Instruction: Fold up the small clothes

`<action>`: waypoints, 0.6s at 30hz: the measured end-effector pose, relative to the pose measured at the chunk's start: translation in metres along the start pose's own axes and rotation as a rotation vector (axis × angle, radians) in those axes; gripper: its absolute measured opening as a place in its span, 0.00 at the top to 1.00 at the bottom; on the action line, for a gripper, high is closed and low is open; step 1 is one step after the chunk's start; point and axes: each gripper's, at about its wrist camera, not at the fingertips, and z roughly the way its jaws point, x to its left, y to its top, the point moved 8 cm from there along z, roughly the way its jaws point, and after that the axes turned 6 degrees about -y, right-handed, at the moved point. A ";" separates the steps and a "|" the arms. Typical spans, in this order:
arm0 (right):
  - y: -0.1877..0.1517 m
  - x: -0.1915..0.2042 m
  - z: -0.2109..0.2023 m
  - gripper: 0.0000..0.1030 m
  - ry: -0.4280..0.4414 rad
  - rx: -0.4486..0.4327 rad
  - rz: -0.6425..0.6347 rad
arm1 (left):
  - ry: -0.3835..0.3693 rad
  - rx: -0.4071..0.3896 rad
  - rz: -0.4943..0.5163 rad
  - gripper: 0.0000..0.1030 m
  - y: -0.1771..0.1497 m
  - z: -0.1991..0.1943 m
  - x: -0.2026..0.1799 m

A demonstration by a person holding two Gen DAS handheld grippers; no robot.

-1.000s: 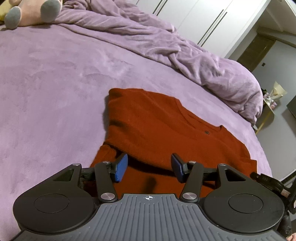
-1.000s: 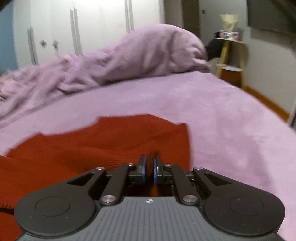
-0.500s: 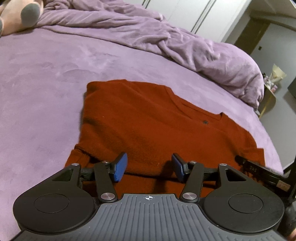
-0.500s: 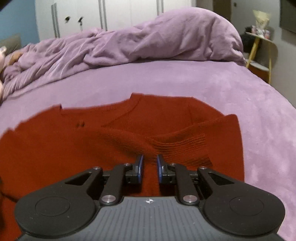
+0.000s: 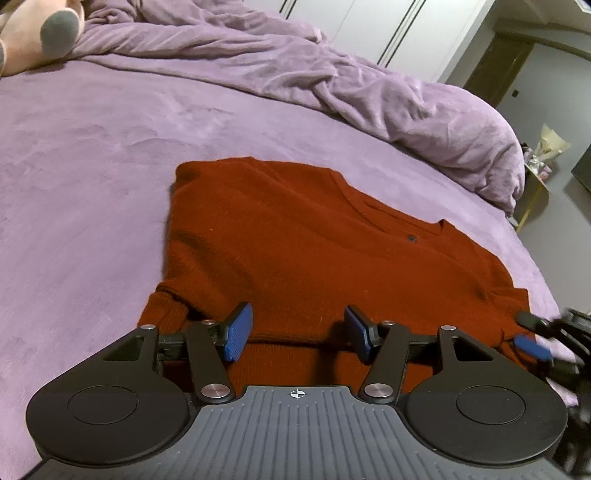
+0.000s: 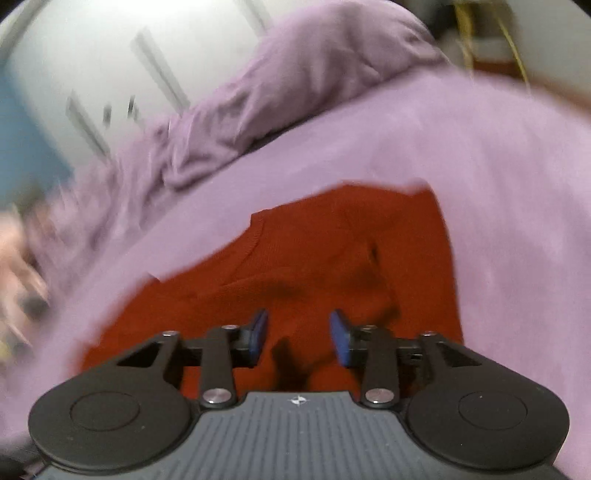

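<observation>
A rust-red knit sweater (image 5: pixel 295 240) lies flat on the purple bed, both sleeves folded in across its body, a small button at the neckline. My left gripper (image 5: pixel 297 338) is open and empty just above the sweater's near edge. My right gripper (image 6: pixel 298 334) is open and empty over the sweater (image 6: pixel 332 266), above the folded-in sleeve; its view is blurred by motion. The right gripper also shows at the right edge of the left wrist view (image 5: pixel 532 336).
The purple bed cover (image 5: pixel 92 166) spreads all round the sweater. A rumpled purple duvet (image 5: pixel 332 85) lies along the far side. A pink plush toy (image 5: pixel 33 33) sits at the far left. White wardrobe doors and a yellow side table (image 5: pixel 535 184) stand beyond the bed.
My right gripper has opened and let go of the sleeve, which now lies across the sweater, and it is swinging away. My left gripper stays open and has shifted a little.
</observation>
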 end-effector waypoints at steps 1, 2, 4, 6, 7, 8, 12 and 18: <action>-0.003 -0.009 -0.003 0.61 0.022 0.018 0.063 | 0.005 0.003 0.001 0.40 0.001 0.001 -0.001; -0.005 -0.016 -0.003 0.61 0.041 0.036 0.123 | 0.009 0.005 0.001 0.40 0.001 0.002 -0.001; -0.005 -0.024 0.005 0.61 0.056 0.054 0.197 | 0.012 0.012 -0.010 0.38 0.003 0.003 -0.003; -0.001 -0.024 0.011 0.61 0.055 0.048 0.227 | 0.009 0.016 -0.024 0.37 0.003 0.001 -0.004; 0.000 -0.023 0.017 0.61 0.050 0.053 0.238 | 0.002 0.019 -0.033 0.36 0.002 0.000 -0.004; 0.001 -0.021 0.021 0.63 0.038 0.056 0.235 | -0.003 0.022 -0.038 0.36 0.002 0.000 -0.004; 0.004 -0.015 0.024 0.95 0.069 0.066 0.239 | -0.010 0.027 -0.041 0.36 0.001 -0.003 -0.002; -0.007 -0.045 0.002 0.95 -0.040 0.079 0.309 | -0.023 0.027 -0.055 0.36 0.002 -0.002 0.002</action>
